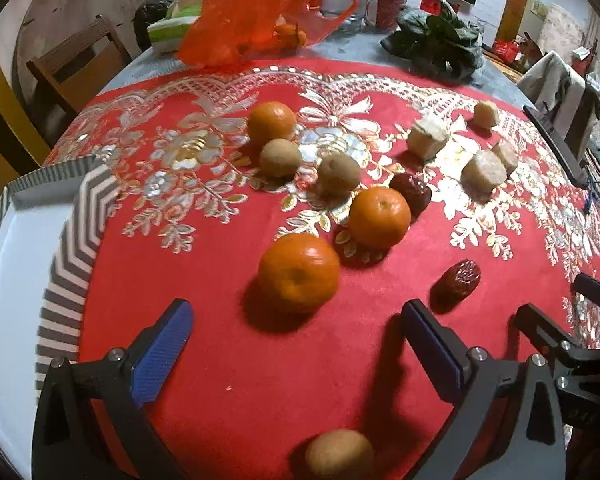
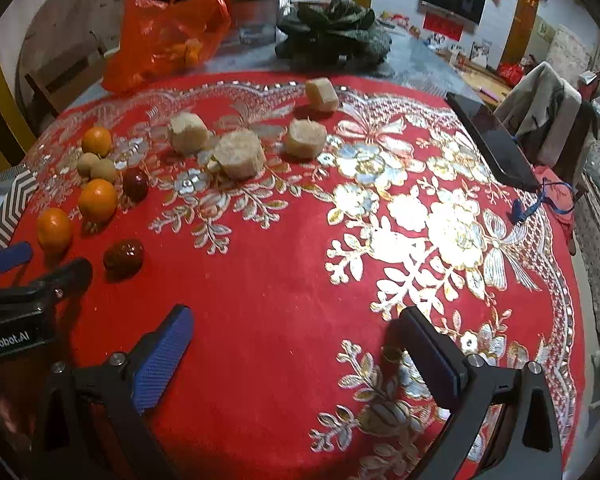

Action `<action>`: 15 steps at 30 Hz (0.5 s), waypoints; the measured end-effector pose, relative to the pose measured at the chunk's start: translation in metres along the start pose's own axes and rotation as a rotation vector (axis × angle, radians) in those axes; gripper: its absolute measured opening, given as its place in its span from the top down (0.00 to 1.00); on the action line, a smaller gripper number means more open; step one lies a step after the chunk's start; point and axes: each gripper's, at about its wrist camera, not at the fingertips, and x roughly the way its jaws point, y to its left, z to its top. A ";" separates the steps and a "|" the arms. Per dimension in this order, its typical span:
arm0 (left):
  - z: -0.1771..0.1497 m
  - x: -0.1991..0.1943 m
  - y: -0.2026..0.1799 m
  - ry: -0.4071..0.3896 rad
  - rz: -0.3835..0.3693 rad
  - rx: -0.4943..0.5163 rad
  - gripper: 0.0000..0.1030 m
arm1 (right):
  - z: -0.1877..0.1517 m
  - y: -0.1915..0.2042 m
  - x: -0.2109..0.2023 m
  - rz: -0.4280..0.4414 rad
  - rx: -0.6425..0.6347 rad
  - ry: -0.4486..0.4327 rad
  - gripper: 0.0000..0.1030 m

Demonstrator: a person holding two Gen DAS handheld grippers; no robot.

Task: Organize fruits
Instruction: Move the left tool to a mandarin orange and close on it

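Note:
Three tangerines lie on the red embroidered cloth (image 1: 220, 360): the nearest one (image 1: 299, 272) sits just beyond my open left gripper (image 1: 296, 320); others lie behind it (image 1: 379, 217) (image 1: 271, 120). Two small brown fruits (image 1: 279, 157) (image 1: 339, 173) lie between them, and a third (image 1: 339, 455) sits under the gripper. Two red dates (image 1: 458, 279) (image 1: 411, 192) lie to the right. A striped tray (image 1: 74, 248) stands at the left. My right gripper (image 2: 296, 324) is open and empty over bare cloth; the fruits (image 2: 97, 199) are far to its left.
Several pale cut sugarcane chunks (image 2: 239, 153) lie at the cloth's far side. A red plastic bag (image 1: 256, 12) with tangerines and leafy greens (image 1: 440, 40) stand at the back. A dark phone (image 2: 496, 144) lies at the right edge. Chairs surround the table.

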 end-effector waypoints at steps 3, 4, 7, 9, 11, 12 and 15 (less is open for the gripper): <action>0.006 -0.015 0.001 -0.023 0.004 0.010 0.00 | 0.004 -0.003 -0.008 0.035 0.003 -0.001 0.00; 0.007 -0.019 0.002 -0.027 0.004 0.013 0.00 | 0.006 -0.003 -0.012 0.043 0.001 -0.006 0.00; 0.015 -0.036 0.005 -0.050 -0.001 0.006 0.00 | 0.014 -0.002 -0.023 0.066 -0.008 -0.025 0.00; 0.021 -0.047 0.008 -0.063 -0.001 0.000 0.00 | 0.021 0.000 -0.032 0.087 -0.013 -0.043 0.00; 0.026 -0.055 0.011 -0.075 -0.003 -0.005 0.00 | 0.027 0.002 -0.039 0.106 -0.015 -0.061 0.00; 0.029 -0.058 0.012 -0.078 -0.003 -0.007 0.00 | 0.031 0.003 -0.044 0.112 -0.021 -0.072 0.00; 0.037 -0.066 0.020 -0.086 -0.012 -0.023 0.00 | 0.040 0.010 -0.053 0.128 -0.050 -0.094 0.00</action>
